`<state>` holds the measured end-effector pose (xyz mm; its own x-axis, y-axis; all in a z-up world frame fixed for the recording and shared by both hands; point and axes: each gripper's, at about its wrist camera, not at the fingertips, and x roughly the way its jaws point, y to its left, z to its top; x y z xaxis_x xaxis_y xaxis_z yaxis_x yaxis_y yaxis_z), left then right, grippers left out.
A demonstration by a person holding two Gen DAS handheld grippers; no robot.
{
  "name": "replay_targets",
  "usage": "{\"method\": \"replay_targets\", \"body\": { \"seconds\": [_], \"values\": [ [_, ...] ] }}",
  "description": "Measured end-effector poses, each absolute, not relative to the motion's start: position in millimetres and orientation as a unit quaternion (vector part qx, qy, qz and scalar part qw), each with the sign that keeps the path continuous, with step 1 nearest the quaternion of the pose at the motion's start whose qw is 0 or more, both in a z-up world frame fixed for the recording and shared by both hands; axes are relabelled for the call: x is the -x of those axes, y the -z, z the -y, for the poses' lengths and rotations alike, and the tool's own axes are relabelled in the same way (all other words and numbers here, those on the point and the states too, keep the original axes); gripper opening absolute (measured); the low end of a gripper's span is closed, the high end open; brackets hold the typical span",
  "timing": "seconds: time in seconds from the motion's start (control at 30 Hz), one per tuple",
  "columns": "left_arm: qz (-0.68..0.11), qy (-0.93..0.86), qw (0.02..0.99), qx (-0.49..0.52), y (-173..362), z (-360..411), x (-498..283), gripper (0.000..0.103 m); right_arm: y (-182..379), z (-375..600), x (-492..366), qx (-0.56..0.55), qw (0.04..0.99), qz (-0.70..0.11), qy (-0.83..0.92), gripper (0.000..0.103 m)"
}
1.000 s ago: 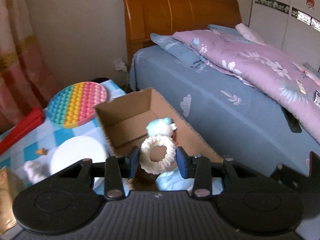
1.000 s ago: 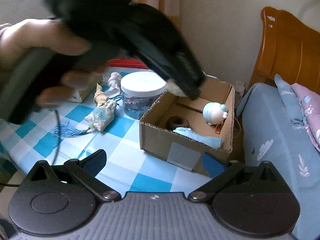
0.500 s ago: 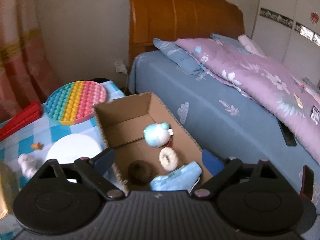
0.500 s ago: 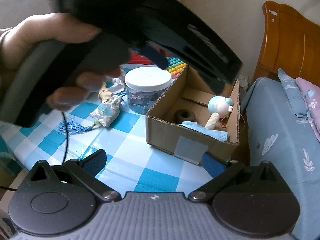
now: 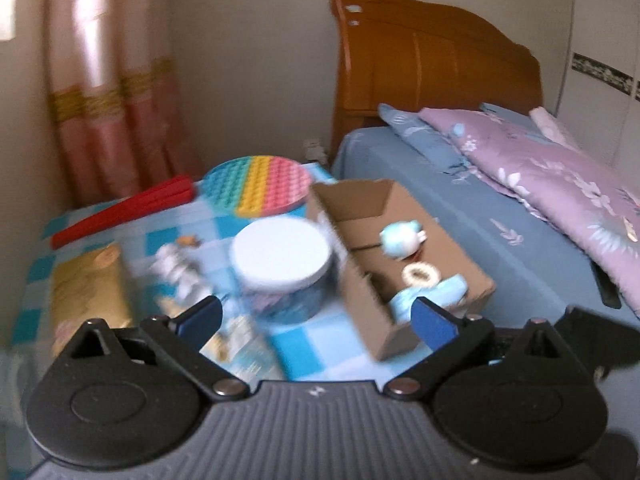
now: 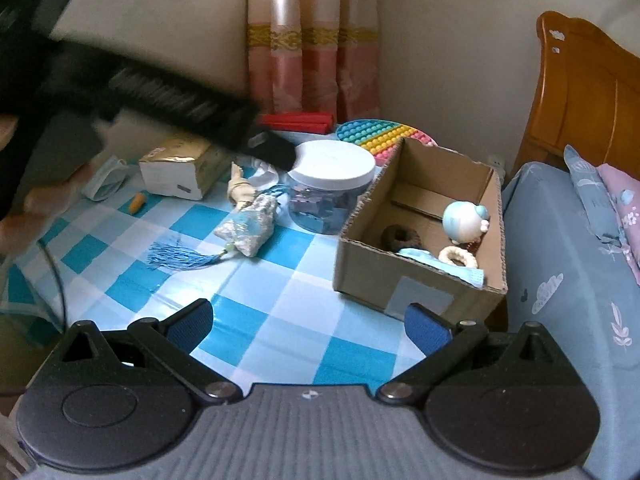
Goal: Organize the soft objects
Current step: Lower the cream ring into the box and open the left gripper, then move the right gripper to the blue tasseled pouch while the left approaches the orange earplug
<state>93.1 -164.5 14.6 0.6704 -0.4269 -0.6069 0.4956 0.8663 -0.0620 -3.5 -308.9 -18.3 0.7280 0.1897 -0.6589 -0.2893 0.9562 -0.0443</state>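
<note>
A cardboard box (image 6: pixel 420 296) stands at the table's right edge; it also shows in the left wrist view (image 5: pixel 360 292). Inside lie a white fuzzy ring (image 6: pixel 458 257), a blue-and-white plush toy (image 6: pixel 466 218), a brown scrunchie (image 6: pixel 400 237) and a light blue cloth (image 6: pixel 440 266). The ring also shows in the left wrist view (image 5: pixel 420 274). A pale blue fabric pouch with a tassel (image 6: pixel 250 226) lies on the checked tablecloth. My left gripper (image 5: pixel 316 316) is open and empty, left of the box. My right gripper (image 6: pixel 308 326) is open and empty above the table's front.
A clear jar with a white lid (image 6: pixel 331 184) stands left of the box. A rainbow pop-it pad (image 6: pixel 380 138), a red flat case (image 6: pixel 296 122), a gold tissue box (image 6: pixel 180 166) and a face mask (image 6: pixel 106 178) lie behind. The bed (image 6: pixel 568 280) is on the right.
My left gripper opened and dropped the white fuzzy ring into the box, then pulled back up and left. My right gripper stayed open and drew back a little.
</note>
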Motion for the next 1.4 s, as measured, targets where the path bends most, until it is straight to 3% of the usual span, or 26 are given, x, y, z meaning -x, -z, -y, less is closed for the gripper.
{"method": "replay_targets", "body": {
  "seconds": [0.53,1.4],
  "values": [
    [-0.337,0.161,0.926,-0.053,30.2,74.3,-58.2,0.101,30.1,266.7,-10.5,0.097,0.915,-0.367,-0.134,0.103],
    [-0.405,0.101,0.909,0.012,99.6,8.7,-127.1,0.101,67.2,222.2,-76.4,0.111,0.891,-0.415,-0.151,0.103]
  ]
}}
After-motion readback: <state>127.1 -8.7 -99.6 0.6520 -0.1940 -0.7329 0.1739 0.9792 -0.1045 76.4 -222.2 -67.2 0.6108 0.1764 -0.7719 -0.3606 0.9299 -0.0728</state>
